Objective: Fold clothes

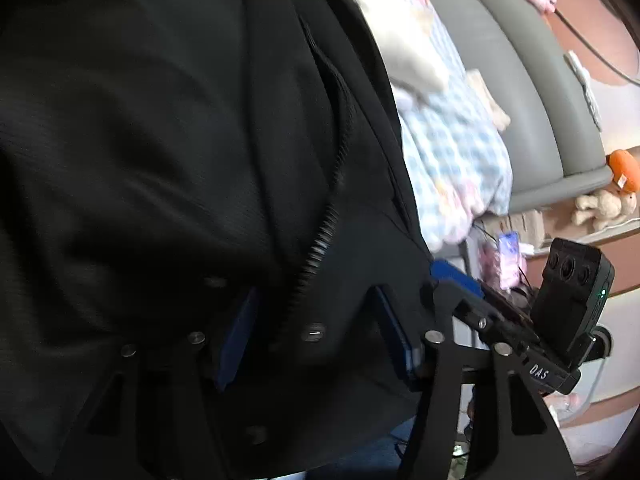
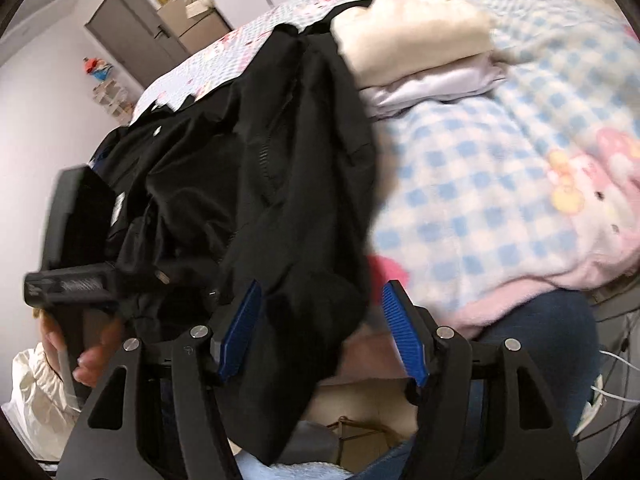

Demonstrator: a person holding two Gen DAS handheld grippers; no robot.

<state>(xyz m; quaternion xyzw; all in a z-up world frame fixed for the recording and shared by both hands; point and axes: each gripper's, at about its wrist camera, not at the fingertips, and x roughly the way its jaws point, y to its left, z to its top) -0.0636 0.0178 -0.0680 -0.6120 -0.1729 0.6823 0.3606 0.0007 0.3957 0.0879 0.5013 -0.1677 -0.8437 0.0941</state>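
A black zip jacket lies crumpled on the bed and hangs over its near edge. It fills most of the left wrist view, zipper running down the middle. My left gripper has its blue pads apart, with jacket cloth draped between and over them; whether it grips the cloth I cannot tell. My right gripper is open, its blue pads wide apart, with a hanging fold of the jacket between them, not pinched. The right gripper's body also shows in the left wrist view. The left gripper's body shows in the right wrist view.
A blue-checked blanket with pink cartoon prints covers the bed. A folded cream garment sits on a pale lilac one behind the jacket. A grey headboard and shelves with toys stand beyond. A white bag lies lower left.
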